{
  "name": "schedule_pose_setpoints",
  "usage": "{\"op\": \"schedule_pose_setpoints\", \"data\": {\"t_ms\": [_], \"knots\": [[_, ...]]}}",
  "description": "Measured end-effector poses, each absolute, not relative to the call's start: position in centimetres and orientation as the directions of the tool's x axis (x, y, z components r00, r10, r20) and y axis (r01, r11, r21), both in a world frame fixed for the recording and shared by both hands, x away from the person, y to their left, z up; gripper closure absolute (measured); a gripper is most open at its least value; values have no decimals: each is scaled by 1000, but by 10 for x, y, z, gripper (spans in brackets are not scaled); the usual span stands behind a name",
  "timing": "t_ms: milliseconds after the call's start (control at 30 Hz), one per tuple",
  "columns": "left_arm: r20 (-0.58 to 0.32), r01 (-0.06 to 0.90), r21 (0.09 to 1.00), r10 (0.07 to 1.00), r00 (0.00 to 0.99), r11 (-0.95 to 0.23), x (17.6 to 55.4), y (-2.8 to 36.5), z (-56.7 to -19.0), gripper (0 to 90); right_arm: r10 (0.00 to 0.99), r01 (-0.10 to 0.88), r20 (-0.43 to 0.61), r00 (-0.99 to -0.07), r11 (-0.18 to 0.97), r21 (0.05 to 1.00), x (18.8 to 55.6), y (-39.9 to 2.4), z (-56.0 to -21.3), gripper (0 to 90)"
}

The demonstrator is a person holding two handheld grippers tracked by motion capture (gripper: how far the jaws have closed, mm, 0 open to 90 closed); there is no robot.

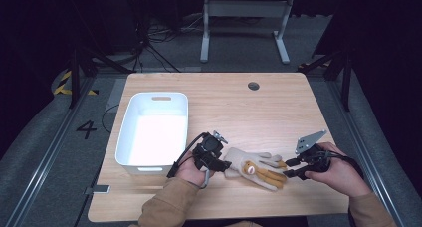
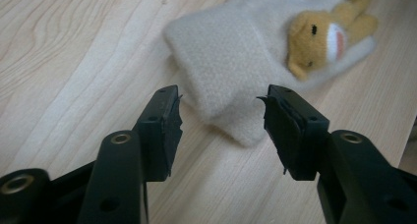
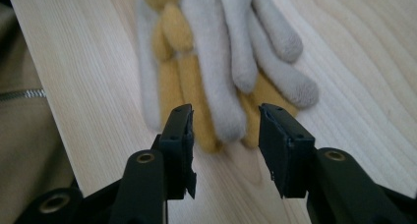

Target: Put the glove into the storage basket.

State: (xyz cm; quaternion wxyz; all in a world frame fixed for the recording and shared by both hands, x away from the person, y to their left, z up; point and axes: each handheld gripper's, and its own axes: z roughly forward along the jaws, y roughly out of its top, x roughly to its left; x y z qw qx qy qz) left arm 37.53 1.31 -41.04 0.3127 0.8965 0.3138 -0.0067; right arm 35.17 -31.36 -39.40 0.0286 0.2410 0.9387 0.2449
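- The gloves (image 1: 255,170), a cream fleece pair with a tan bear face sewn on, lie flat on the tabletop (image 1: 278,107) in the lower middle of the high view, between the two hands and to the right of the white bin (image 1: 130,132).
- They look light, limp and fuzzy: likely to sag and fold when lifted, with no risk of breakage and little of slipping.
- The left hand-held gripper (image 2: 221,118) has its jaws half apart, holding nothing, with the cuff (image 2: 221,62) just ahead of them.
- The right hand-held gripper (image 3: 223,135) stands parted and empty at the fingertips of the gloves (image 3: 231,121).
- The cuff's doubled edge seems the surest hold; single fingers would probably stretch and droop.
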Motion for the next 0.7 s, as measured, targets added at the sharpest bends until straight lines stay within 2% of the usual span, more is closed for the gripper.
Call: {"op": "schedule_pose_setpoints", "data": {"t_ms": [67, 333, 433, 533, 700], "knots": [[-208, 572, 549, 563, 800, -610, 376, 13, -412, 463, 453, 436, 69, -889, 790, 432, 351, -312, -399, 556], [-211, 581, 550, 573, 792, -600, 377, 12, -412, 473, 433, 421, 67, -899, 814, 399, 351, -306, -406, 537], [-240, 599, 540, 574, 783, -591, 378, 13, -413, 529, 431, 427, 82, -899, 818, 385, 350, -305, -408, 546], [-260, 614, 527, 576, 775, -588, 379, 13, -416, 533, 430, 421, 66, -901, 826, 374, 351, -301, -413, 522], [-257, 613, 521, 575, 777, -595, 381, 13, -417, 530, 428, 413, 42, -903, 838, 355, 353, -299, -419, 550]]}}
